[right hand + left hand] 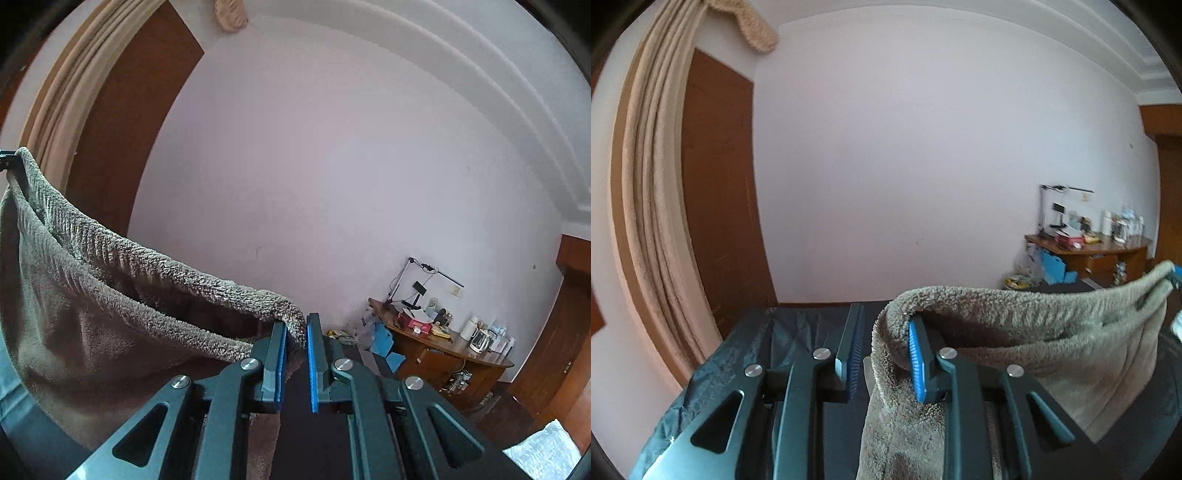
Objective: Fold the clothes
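Left wrist view: the left tongs (882,354) stand partly open, and the grey fleece garment (1015,332) is draped over the right-hand blue pad (916,363) and hangs down between the fingers; the left-hand pad stands clear of the cloth, so it looks hooked rather than pinched, though I cannot be sure. In the right wrist view the right tongs (296,360) are closed down on the other corner of the garment (110,295), with a fold of fleece caught between the pads. The cloth is lifted clear, strung in the air between the two tongs with its top edge sagging in a shallow curve; its long axis runs level from one hand to the other and the body hangs below. Beneath lies a dark blue sheet (746,350) on a flat surface. Beyond are a pale wall, a beige curtain (653,177) and a cluttered wooden desk (443,354). By my judgement folding has scarcely begun: the piece is held up and spread, with no crease made and laying down left to do.
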The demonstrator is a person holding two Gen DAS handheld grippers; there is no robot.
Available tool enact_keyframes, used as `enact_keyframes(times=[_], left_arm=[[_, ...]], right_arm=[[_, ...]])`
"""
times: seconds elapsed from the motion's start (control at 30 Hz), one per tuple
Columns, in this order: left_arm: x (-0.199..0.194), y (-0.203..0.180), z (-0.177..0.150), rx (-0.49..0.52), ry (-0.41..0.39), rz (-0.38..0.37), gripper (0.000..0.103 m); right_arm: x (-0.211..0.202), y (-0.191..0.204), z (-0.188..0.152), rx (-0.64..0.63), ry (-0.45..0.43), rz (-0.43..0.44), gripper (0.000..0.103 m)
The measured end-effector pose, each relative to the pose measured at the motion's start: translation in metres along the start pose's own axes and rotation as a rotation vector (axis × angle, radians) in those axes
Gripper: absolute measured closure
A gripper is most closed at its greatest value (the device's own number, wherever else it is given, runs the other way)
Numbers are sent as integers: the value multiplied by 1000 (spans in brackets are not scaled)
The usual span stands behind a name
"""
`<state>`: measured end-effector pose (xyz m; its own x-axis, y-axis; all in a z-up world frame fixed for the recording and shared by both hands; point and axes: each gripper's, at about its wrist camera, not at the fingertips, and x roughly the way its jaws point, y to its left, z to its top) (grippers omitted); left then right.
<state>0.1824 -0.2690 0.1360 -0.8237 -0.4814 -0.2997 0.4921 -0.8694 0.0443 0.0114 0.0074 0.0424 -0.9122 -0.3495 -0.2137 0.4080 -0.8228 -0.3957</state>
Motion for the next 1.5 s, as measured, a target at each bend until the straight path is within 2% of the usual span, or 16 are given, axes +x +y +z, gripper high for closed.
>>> enact_keyframes(times=[0.2,0.7,0.83,0.93,1.17,1.33,1.47,1.5], left_arm=[[43,7,-1,-54,63,36,76],[127,0,12,-91,116,94,76],[152,-1,10,-104,138,124,61],[182,-1,4,-125,196,128,60],[237,-8,-28,-78,323,141,60],[270,-4,-50,-101,413,134,60],[285,-10,-58,-99,460,135,60],[286,-11,-59,-92,468,144,57]], right_arm=[[41,13,10,13,33,21,94],[127,31,25,46,83,-9,94],[149,38,24,53,114,-8,94],[181,40,20,78,168,19,94],[253,53,-5,138,332,96,94],[285,67,-29,123,418,129,94],[295,74,-37,102,444,144,94],[295,74,-37,103,444,149,94]])
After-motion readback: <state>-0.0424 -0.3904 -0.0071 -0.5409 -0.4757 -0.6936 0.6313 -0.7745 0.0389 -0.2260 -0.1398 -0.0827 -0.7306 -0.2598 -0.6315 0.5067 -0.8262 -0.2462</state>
